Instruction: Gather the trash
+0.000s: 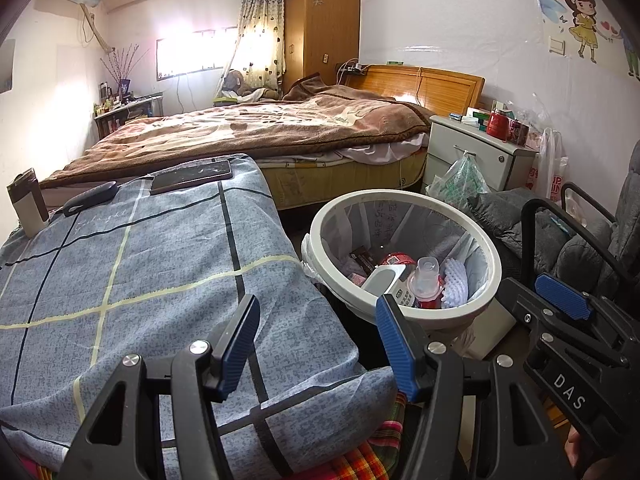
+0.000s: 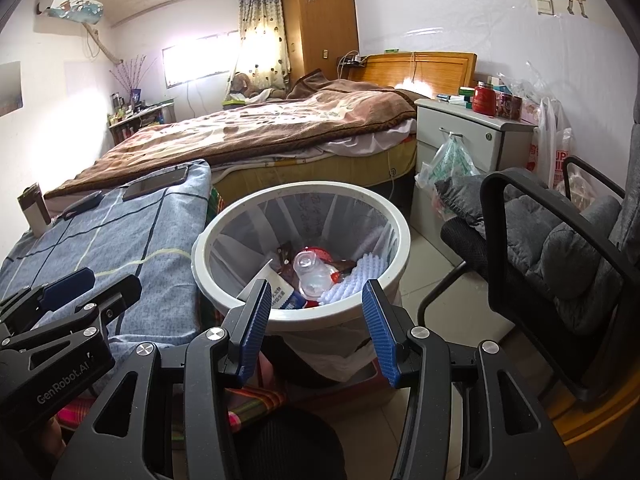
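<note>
While both claws hang in the lower part of their frames, neither one holds anything. The left claw stands partly open, its blue pads well apart, with only the edge of the cloth-covered table and the dark gap beside it showing between them. The right claw is also partly open and empty; between its pads shows the near rim of the white trash bin, which sits in the middle of the right wrist frame. I cannot tell if the pads touch this rim; they seem to be just in front of it.

Inside the bin, which is lined with a thin plastic bag, lie a clear plastic bottle, a white ridged foam piece, a white carton with blue print and some red wrapping.

On the table, in the upper left part of the frame, rest a dark phone, a black mouse-like object and a small brown and white box.
</note>
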Tool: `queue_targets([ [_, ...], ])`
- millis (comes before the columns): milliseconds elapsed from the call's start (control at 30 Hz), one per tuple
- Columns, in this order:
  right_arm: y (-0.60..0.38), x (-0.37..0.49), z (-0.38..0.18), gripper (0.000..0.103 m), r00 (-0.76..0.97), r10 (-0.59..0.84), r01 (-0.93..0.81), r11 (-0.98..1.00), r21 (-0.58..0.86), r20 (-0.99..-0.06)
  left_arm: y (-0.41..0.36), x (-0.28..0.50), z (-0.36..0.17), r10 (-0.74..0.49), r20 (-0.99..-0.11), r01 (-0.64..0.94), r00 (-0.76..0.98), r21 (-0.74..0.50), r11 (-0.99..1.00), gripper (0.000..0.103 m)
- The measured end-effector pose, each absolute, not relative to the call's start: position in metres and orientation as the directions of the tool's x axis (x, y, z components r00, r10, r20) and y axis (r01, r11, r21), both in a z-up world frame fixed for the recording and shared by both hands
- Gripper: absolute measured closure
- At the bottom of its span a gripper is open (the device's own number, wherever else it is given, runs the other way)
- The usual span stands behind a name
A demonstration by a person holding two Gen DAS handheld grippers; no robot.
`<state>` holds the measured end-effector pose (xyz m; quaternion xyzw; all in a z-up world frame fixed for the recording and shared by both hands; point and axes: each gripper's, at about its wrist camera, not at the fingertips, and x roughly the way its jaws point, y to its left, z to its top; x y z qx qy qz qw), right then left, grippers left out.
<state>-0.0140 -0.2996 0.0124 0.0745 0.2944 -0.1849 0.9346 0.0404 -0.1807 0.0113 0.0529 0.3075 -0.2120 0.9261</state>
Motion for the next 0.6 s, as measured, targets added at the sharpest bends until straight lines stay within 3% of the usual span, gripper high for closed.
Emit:
queue_targets([
  [600,-0.3011,-0.0135,0.0113,0.053,0.758,-0.299,0.389,0.921,0.033,-0.58,-0.1766,0.0413,0.0101,-0.358,-0.593,0.42,0.721,-0.037,0.907,0.04],
])
